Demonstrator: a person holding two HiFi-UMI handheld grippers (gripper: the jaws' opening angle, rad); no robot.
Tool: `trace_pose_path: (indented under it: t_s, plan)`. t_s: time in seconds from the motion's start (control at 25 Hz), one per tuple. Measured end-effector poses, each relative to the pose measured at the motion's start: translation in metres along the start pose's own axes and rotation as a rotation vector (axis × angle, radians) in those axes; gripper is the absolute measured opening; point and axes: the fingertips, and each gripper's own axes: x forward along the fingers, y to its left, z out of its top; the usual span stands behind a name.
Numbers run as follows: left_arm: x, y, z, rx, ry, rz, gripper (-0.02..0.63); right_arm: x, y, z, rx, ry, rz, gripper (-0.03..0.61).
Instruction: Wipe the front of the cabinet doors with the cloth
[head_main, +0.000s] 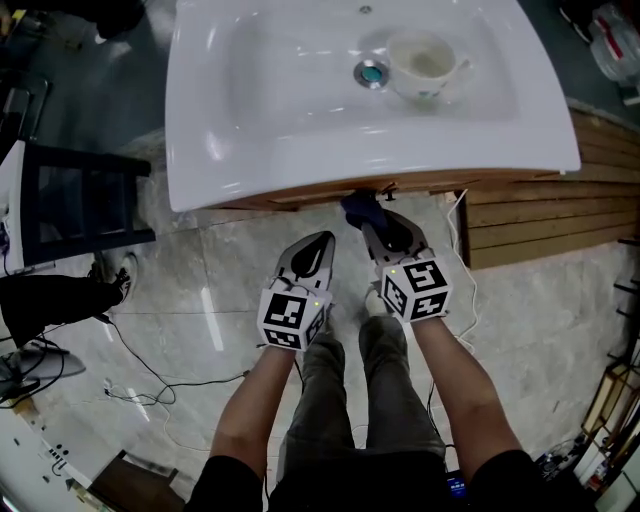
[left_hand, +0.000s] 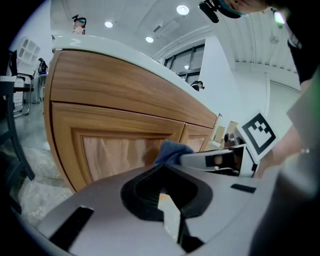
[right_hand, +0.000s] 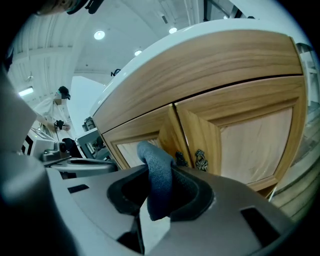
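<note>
Cloth (right_hand: 158, 175) sat pinched in the right gripper (right_hand: 159, 200), its free end pointing forward, close before the seam between the cabinet doors (right_hand: 250, 135); left gripper (left_hand: 162, 195), jaws together and empty, hovered alongside, slightly farther back

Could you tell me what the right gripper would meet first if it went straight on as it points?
Probably the cabinet door front, close to the middle seam beside the dark handles. The blue cloth clamped in the right gripper would touch first; the gap is hard to judge.
</note>
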Motion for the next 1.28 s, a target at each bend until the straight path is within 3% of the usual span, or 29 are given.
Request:
trace_pose_path:
  t_s: [0.44, 0.92, 1.12, 1.28]
  plan:
    - [-0.071, 0.067, -0.028, -0.085, -0.014, 0.146, 0.005, 0.044, 0.072, -0.027, -0.082, 0.075, 0.111, 0.106]
    - [-0.115, 0.12, -0.055, -0.144, -0.019, 0.228, 0.005, 0.111, 0.142, -0.053, -0.139, 0.134, 0.211, 0.106]
    - [-0.119, 0.134, -0.06, -0.183, -0.021, 0.24, 0.005, 0.137, 0.154, -0.056, -0.166, 0.153, 0.234, 0.106]
    - [-0.113, 0.137, -0.062, -0.186, -0.015, 0.234, 0.005, 0.148, 0.145, -0.054, -0.157, 0.155, 0.205, 0.106]
